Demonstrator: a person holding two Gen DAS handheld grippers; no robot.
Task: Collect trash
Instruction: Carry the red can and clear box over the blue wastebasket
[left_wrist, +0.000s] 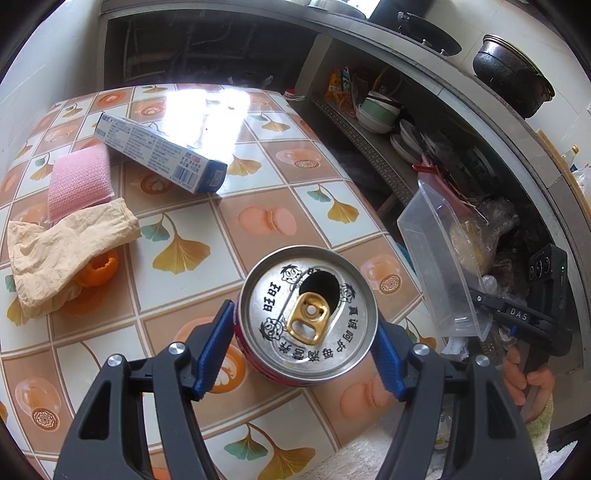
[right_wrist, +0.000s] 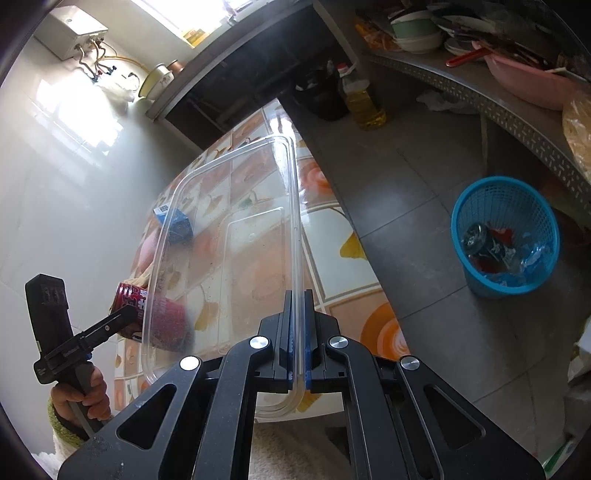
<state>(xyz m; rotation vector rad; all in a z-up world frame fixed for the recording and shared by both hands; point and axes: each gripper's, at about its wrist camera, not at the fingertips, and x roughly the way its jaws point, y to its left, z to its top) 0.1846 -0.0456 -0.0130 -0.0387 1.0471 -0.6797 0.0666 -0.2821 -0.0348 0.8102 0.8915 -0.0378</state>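
Over the patterned table (left_wrist: 258, 177), the left gripper (left_wrist: 301, 354) grasps an opened drink can (left_wrist: 308, 314), its blue pads against the sides; the right gripper (right_wrist: 298, 332) is clenched on the rim of a clear plastic container (right_wrist: 229, 258). Both pieces look picked up, so next comes carrying them to the blue bin (right_wrist: 506, 236) on the floor. The can's lid reads 旺旺; the right gripper's side reads DAS
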